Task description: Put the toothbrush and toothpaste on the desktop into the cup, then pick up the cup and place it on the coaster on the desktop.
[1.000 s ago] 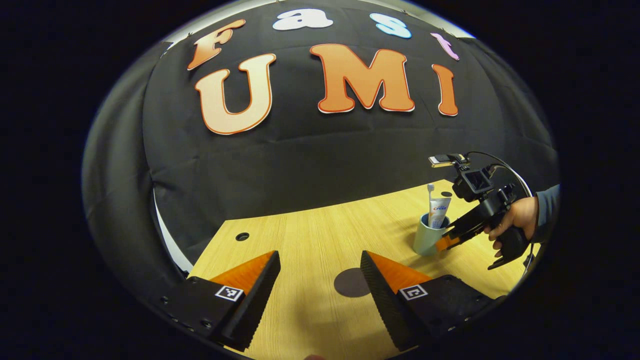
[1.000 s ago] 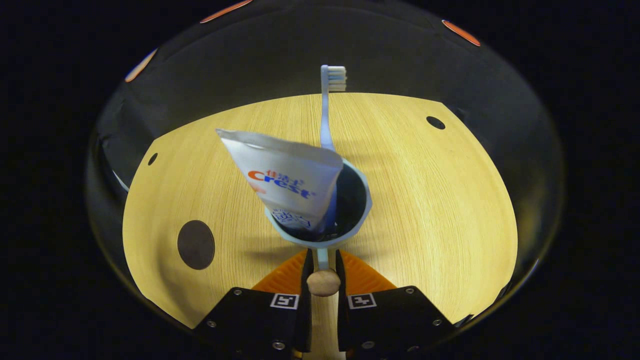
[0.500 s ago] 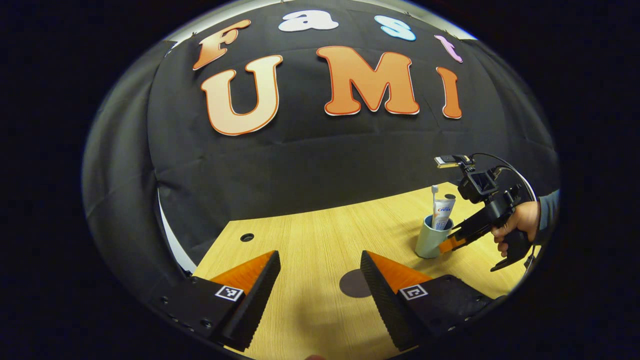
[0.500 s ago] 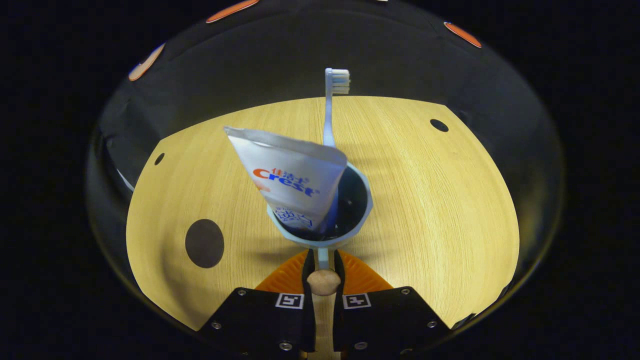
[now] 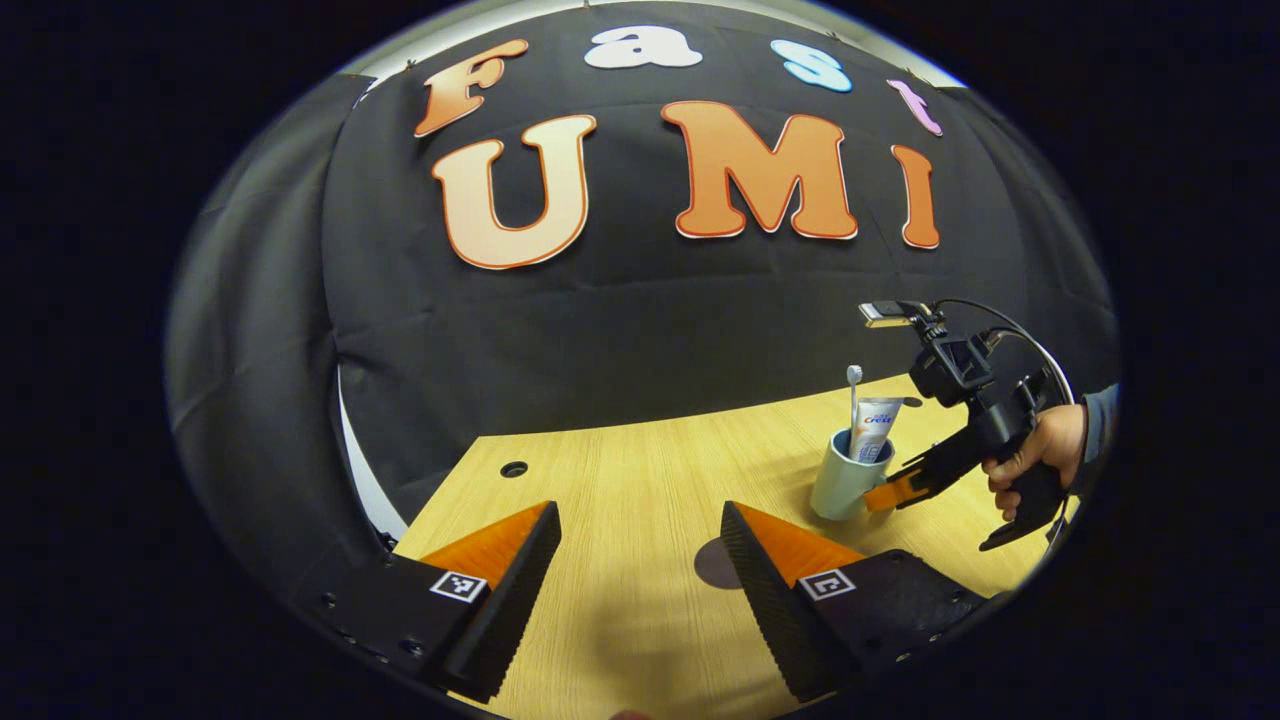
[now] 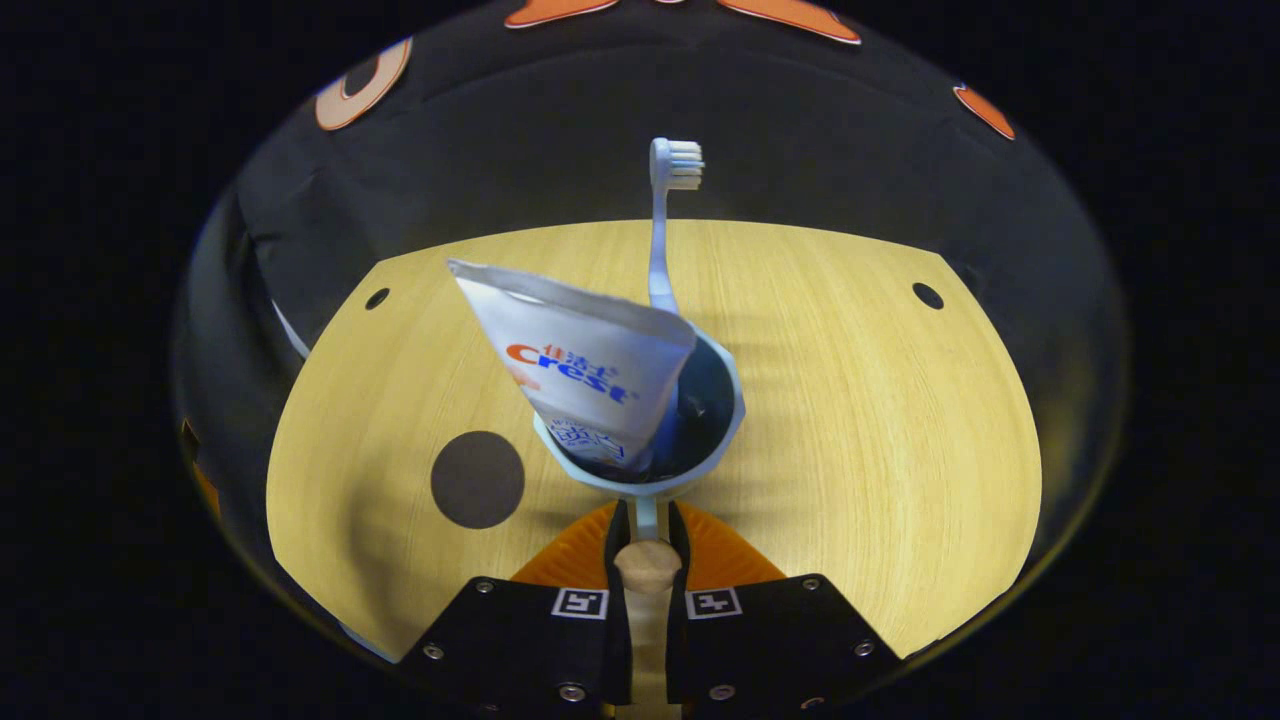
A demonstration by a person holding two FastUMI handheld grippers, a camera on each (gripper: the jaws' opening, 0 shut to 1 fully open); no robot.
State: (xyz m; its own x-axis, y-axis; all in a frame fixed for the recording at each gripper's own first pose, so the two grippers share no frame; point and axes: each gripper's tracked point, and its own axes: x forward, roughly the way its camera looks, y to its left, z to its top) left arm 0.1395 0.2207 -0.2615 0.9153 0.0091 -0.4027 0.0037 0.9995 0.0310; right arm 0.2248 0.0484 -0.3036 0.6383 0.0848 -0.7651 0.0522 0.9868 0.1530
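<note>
A pale blue cup (image 6: 728,400) holds a white toothpaste tube (image 6: 585,365) and a light blue toothbrush (image 6: 660,250), bristles up. My right gripper (image 6: 646,512) is shut on the cup's thin handle, just under the rim. In the left gripper view the same cup (image 5: 835,490) stands right of centre with the right gripper (image 5: 885,492) at its side, held by a hand (image 5: 1040,445). The dark round coaster (image 6: 478,480) lies on the wood to the cup's left. My left gripper (image 5: 640,560) hangs open over the table, with the coaster (image 5: 712,565) partly behind one finger.
The wooden table (image 5: 640,480) has small round holes near its far corners (image 6: 377,298) (image 6: 927,296). The black cloth wall rises right behind the table's far edge. A cable loops from the right gripper's camera (image 5: 950,360).
The right gripper has carried the cup, with tube and brush inside, sideways toward the coaster, which now lies much closer to it. The left gripper has barely shifted and stays open.
</note>
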